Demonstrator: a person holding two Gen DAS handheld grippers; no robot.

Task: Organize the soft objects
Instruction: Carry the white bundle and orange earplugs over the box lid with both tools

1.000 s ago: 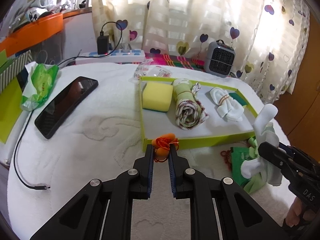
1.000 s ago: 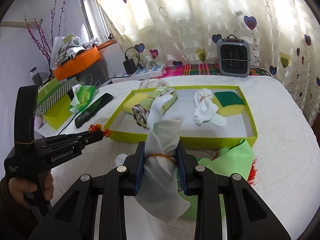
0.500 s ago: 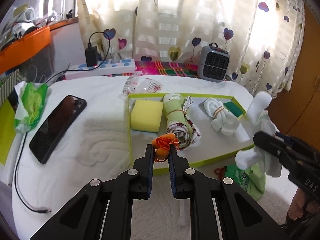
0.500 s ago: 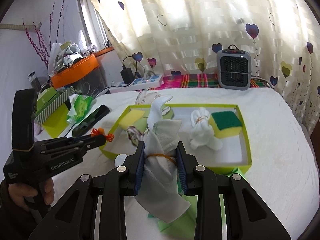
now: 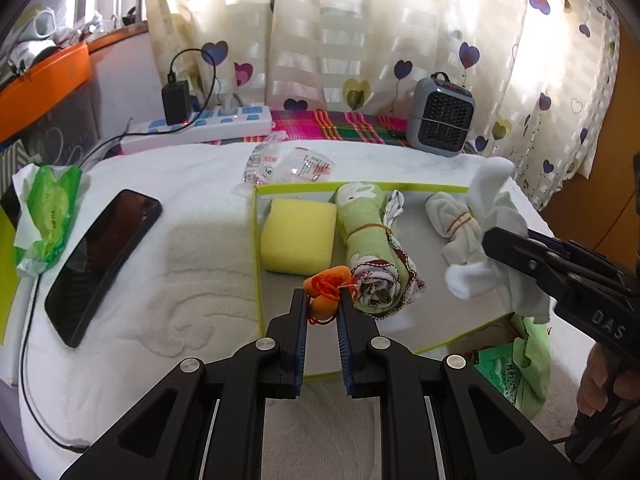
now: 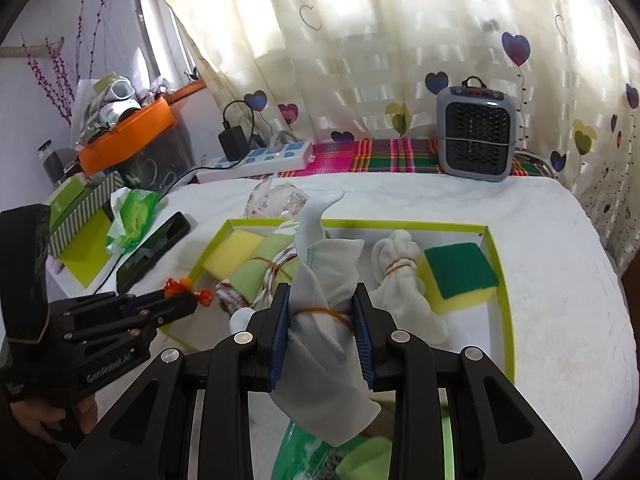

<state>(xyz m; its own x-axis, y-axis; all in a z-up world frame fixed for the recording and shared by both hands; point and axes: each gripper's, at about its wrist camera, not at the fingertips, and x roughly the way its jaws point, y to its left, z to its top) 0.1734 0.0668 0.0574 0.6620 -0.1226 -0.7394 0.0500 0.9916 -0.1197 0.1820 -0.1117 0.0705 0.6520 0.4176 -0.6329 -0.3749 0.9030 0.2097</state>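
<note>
A black phone (image 5: 102,262) lies face up near the left edge of the white-covered table (image 5: 192,248), with a green wet-wipe pack (image 5: 46,216) just beside it at that edge and a black cable (image 5: 30,364) trailing along the near-left edge. A crumpled clear wrapper (image 5: 286,166) lies toward the far edge. Along the far edge, on a plaid cloth (image 6: 384,156), stand a white power strip (image 6: 260,160) with a black charger (image 6: 233,140) plugged in toward the left and a small grey heater (image 6: 476,132) toward the far-right corner; heart-patterned curtains (image 6: 360,48) hang behind, and an orange tray (image 6: 128,140) of clutter sits beyond the far-left corner.
</note>
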